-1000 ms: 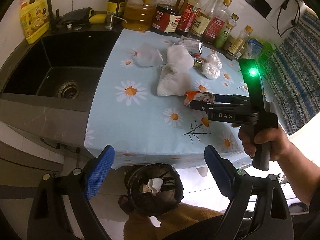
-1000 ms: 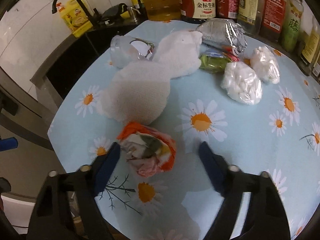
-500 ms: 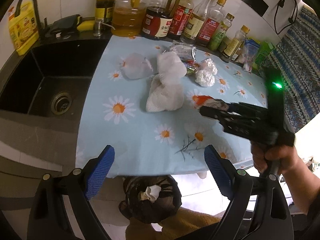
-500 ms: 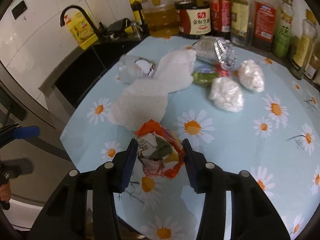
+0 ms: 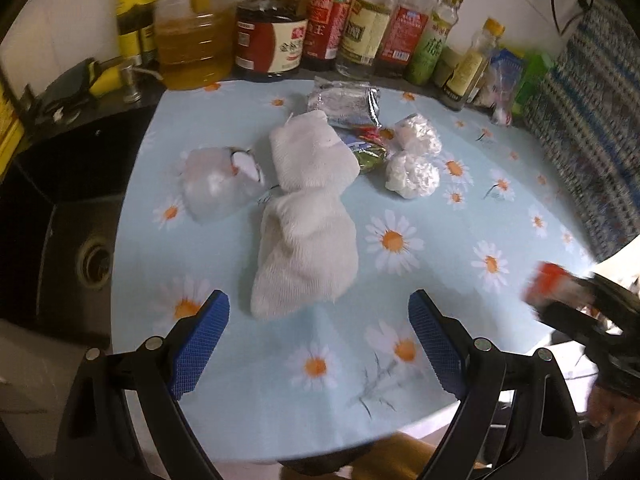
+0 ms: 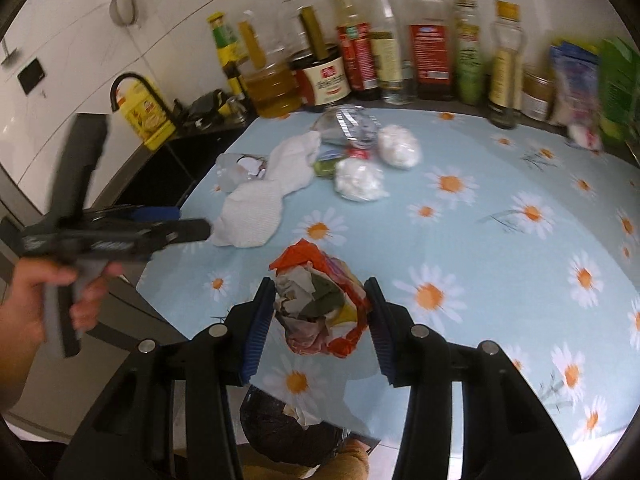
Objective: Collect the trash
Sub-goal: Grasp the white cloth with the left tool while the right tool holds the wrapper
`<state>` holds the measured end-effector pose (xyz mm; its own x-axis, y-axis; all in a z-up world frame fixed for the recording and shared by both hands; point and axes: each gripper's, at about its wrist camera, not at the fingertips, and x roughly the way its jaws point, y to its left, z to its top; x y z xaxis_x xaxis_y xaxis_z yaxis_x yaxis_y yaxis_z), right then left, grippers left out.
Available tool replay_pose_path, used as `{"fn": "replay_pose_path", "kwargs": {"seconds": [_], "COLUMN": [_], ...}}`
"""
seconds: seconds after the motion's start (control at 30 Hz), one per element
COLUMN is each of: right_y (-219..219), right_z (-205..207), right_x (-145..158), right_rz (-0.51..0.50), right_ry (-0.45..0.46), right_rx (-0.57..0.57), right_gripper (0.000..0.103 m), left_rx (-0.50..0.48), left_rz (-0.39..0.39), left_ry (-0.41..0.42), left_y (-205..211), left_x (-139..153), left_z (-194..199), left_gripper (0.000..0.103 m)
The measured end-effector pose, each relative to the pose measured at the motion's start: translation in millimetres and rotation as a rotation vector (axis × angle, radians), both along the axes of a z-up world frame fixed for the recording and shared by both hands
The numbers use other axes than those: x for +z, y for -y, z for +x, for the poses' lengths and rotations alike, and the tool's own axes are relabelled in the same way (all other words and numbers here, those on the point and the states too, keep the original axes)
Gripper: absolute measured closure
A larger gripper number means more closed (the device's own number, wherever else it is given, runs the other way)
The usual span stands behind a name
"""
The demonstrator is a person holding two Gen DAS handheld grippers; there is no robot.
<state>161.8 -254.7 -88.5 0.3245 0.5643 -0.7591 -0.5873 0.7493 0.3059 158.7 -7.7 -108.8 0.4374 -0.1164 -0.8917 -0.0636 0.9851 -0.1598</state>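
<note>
Fingers of the right gripper [image 6: 322, 322] squeeze a crumpled wrapper [image 6: 320, 304], orange with bits of paper inside. It hangs just above the table edge [image 6: 500, 412], and the black trash bag [image 6: 288, 428] sits right below. A good move would be to carry it over the bag, then let go. Left gripper [image 5: 316, 344] is wide open and holds nothing, near the white cloth [image 5: 308, 256].

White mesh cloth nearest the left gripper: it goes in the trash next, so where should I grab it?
Pinch the white mesh cloth at its bulging near lobe, coming straight forward with the open left gripper; that lobe stands proud, clear of the other litter.
</note>
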Motion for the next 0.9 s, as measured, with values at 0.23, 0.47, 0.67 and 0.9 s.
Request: {"fn": "replay_pose_path", "kwargs": {"seconds": [0.23, 0.47, 0.67, 0.9], "right_y": [33.1, 54.9, 62.0, 61.0], "right_z": [-13.6, -20.4, -23.5, -23.8], "right_x": [1.0, -3.6, -5.2, -4.6], "right_rz": [0.006, 0.007, 0.011, 0.015], "right_ry": [-0.007, -0.027, -0.033, -0.037], "right_rx": [-0.076, -0.134, -0.149, -0.147], "right_gripper": [0.057, 0.057, 0.057, 0.057], "left_rx": [-0.001, 0.022, 0.013, 0.006], "left_rz": [0.042, 0.038, 0.063, 0.039], "left_ry": [-0.058, -0.116, -0.12, -0.101], "left_y": [1.9, 0.5, 0.5, -2.4], "left_x": [-23.1, -40.0, -43.7, -36.7], "left_z": [33.9, 55.4, 60.0, 54.0], "left_gripper": [0.022, 0.039, 0.057, 0.074]}}
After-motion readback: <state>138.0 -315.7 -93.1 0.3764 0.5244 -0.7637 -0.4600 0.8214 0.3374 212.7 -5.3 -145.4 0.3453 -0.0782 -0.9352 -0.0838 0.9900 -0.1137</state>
